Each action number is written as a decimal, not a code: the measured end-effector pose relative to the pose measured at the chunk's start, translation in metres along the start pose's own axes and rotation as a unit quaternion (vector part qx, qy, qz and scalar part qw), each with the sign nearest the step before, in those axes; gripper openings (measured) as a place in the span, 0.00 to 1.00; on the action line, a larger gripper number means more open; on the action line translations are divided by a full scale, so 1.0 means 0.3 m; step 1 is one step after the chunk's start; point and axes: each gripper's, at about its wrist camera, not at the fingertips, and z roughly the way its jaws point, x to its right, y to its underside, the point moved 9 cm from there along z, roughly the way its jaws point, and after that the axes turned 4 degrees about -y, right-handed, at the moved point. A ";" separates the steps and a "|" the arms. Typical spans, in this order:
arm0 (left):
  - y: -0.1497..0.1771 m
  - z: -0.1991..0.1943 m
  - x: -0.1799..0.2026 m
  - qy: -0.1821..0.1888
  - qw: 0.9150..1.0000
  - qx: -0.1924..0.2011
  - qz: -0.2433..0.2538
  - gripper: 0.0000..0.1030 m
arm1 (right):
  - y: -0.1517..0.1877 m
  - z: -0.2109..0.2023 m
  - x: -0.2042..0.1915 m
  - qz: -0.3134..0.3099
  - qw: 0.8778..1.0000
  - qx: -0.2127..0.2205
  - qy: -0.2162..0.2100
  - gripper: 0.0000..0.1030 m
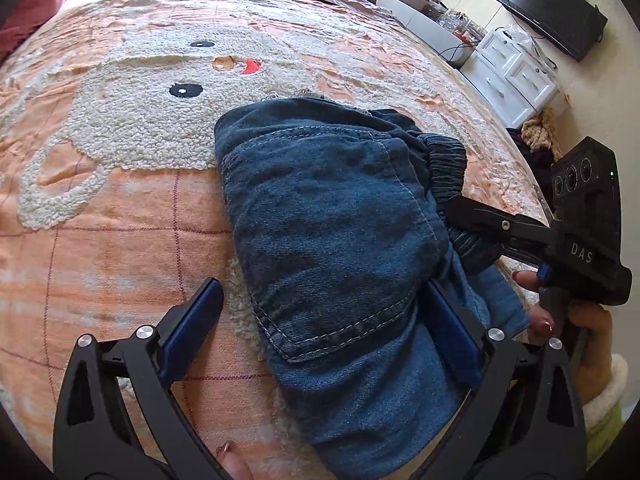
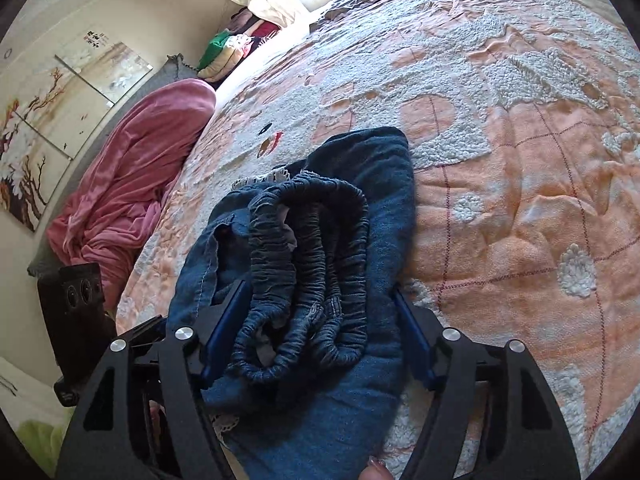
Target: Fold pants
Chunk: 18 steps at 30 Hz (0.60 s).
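Observation:
Blue denim pants (image 1: 336, 216) lie folded into a thick bundle on the bed, back pocket up in the left wrist view. Their gathered elastic waistband (image 2: 316, 240) is bunched on top in the right wrist view. My left gripper (image 1: 324, 286) is open and straddles the near end of the bundle. Its left finger (image 1: 200, 312) rests on the bedspread clear of the denim, and its right finger (image 1: 448, 320) sits against the cloth. My right gripper (image 2: 320, 288) comes in from the waistband side (image 1: 472, 224). The bundled waistband fills the gap between its pads, which press on the fabric.
The pants rest on an orange quilted bedspread (image 1: 120, 208) with a white fleecy rabbit figure (image 1: 160, 112). A pink blanket (image 2: 136, 184) is heaped at the bed's far side. White drawers (image 1: 516, 76) and a black monitor (image 1: 556, 12) stand beyond the bed's right edge.

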 end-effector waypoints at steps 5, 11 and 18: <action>-0.001 -0.006 0.033 0.008 1.000 0.009 0.001 0.29 | 0.012 -0.019 -0.030 -0.016 0.999 0.036 -0.010 0.39; -0.026 -0.046 0.039 0.005 1.000 0.026 0.010 0.19 | -0.006 -0.061 -0.110 -0.064 0.996 0.065 -0.001 0.32; -0.093 -0.136 -0.009 -0.007 0.998 0.060 0.010 0.18 | -0.064 -0.030 -0.215 -0.088 0.994 0.067 -0.012 0.31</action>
